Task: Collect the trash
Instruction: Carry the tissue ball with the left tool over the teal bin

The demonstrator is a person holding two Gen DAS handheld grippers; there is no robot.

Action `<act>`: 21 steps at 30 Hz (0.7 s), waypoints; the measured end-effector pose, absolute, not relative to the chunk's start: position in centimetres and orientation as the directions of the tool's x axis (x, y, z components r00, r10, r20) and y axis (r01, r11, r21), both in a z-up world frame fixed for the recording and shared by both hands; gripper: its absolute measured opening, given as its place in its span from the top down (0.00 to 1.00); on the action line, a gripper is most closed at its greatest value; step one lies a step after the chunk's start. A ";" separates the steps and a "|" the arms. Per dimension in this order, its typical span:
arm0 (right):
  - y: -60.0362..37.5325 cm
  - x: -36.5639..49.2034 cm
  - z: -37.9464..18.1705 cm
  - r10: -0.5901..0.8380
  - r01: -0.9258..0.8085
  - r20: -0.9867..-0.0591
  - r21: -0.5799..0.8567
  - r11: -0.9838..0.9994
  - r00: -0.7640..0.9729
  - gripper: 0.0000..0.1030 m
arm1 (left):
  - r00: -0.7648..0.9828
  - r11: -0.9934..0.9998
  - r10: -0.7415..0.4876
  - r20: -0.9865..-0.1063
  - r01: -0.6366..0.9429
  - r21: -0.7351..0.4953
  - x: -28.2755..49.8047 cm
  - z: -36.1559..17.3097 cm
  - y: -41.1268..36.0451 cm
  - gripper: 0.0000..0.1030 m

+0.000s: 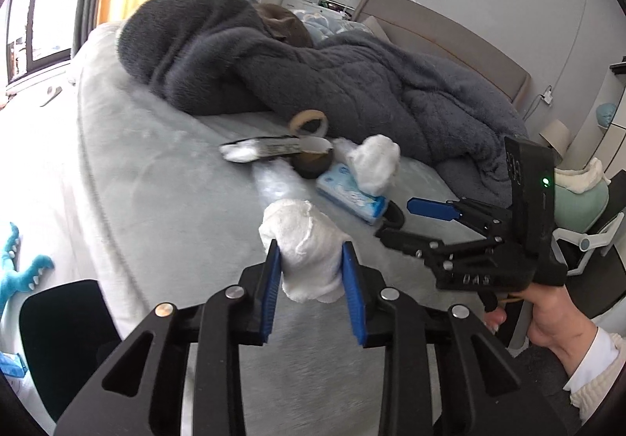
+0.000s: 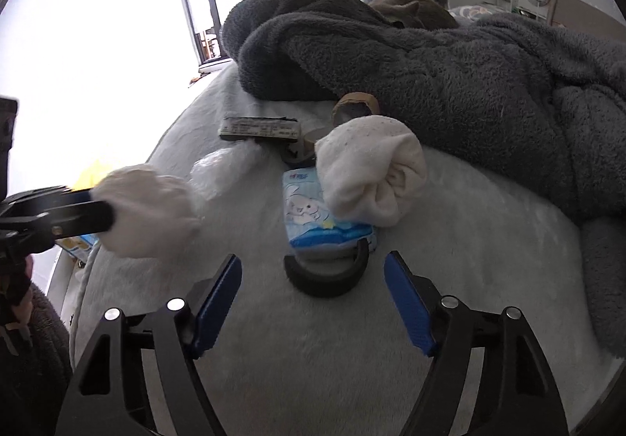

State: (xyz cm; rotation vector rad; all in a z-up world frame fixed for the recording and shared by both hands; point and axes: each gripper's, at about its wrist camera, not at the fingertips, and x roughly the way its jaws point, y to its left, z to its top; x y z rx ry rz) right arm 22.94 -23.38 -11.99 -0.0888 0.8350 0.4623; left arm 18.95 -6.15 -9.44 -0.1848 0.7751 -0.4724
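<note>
Left wrist: my left gripper (image 1: 313,267) clamps a white wad (image 1: 303,240); right gripper (image 2: 313,279), jaws apart and empty, faces a black ring (image 2: 326,275), tissue pack (image 2: 313,213) at 12 o'clock.

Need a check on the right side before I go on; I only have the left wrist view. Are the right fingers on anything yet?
Observer: No. The right gripper is open and its pads touch nothing.
Operator: What is the black thing poking out behind the tissue pack?
Observer: A black ring, maybe a tape roll, lying flat on the bed cover. The right fingertips stand to either side of it, with a gap on each side.
Operator: Is the ring clear of the pack?
Observer: No. The near end of the tissue pack lies over the ring's far edge.
</note>
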 end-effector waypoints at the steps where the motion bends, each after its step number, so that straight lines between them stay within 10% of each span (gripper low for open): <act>1: -23.4 23.2 -12.1 0.358 -0.422 -0.734 0.107 0.900 0.577 0.28 | 0.624 0.886 -0.464 -0.629 0.332 -0.324 18.9 -9.4 -5.6 0.68; 12: -22.4 24.2 -13.1 0.278 -0.364 -0.780 0.070 0.929 0.560 0.53 | 0.677 0.927 -0.369 -0.636 0.223 -0.301 18.5 -9.4 0.4 0.68; 21: -21.1 23.6 -11.9 0.248 -0.365 -0.799 0.038 0.930 0.549 0.55 | 0.681 0.950 -0.298 -0.668 0.146 -0.276 18.3 -10.5 4.1 0.68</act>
